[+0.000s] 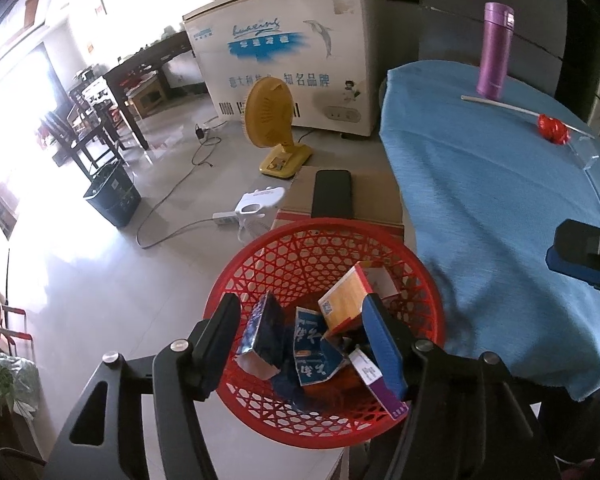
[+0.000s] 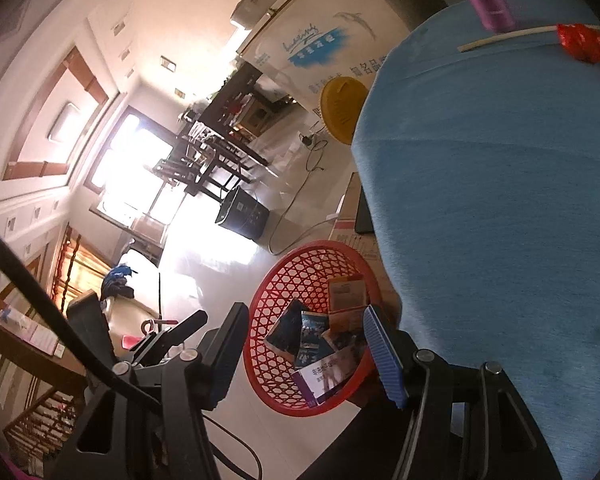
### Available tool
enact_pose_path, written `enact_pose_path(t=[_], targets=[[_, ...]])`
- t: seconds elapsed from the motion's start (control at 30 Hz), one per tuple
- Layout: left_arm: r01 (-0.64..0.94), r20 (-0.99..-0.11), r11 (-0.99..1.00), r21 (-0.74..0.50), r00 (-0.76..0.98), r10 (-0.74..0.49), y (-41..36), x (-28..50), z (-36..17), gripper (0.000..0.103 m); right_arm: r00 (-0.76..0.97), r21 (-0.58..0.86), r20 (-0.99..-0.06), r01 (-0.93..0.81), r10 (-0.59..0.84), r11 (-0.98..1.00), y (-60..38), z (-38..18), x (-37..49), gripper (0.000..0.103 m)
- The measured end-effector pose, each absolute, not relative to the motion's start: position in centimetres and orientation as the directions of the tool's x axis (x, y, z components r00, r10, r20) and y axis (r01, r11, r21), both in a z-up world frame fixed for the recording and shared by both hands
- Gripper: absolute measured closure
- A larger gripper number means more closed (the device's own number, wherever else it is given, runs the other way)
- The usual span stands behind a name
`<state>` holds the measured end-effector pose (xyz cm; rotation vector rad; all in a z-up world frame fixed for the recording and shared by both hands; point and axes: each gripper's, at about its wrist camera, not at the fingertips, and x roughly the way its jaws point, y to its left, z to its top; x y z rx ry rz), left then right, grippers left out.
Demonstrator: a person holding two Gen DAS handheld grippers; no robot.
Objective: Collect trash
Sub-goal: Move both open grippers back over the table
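Both claws, left gripper and right gripper, hang released above the red basket beside the blue-clothed table; the basket's near rim is hidden.

Red lattice-weave basket; inside, dark blue cartons with white print, an orange-and-white box. Plain blue cloth on surface. Purple flask, shiny red wrapper, yellow fan.

Left gripper with jaws spread wide and nothing between the pads, pointing downward; right gripper likewise parted and empty, its view rolled sideways, apparently held just beside the left one.
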<state>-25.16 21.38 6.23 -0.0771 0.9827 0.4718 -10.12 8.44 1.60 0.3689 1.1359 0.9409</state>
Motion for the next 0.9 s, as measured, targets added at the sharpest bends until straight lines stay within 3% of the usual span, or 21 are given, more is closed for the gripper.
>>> enact_pose_path(t=[0.9], targets=[[-0.215,-0.760,0.936,0.280,0.546,0.353,13.0,-19.3,9.5,0.038,0.301,0.733,-0.528,-0.312,0.794,0.605,-1.6,3.3,-6.3,0.039]])
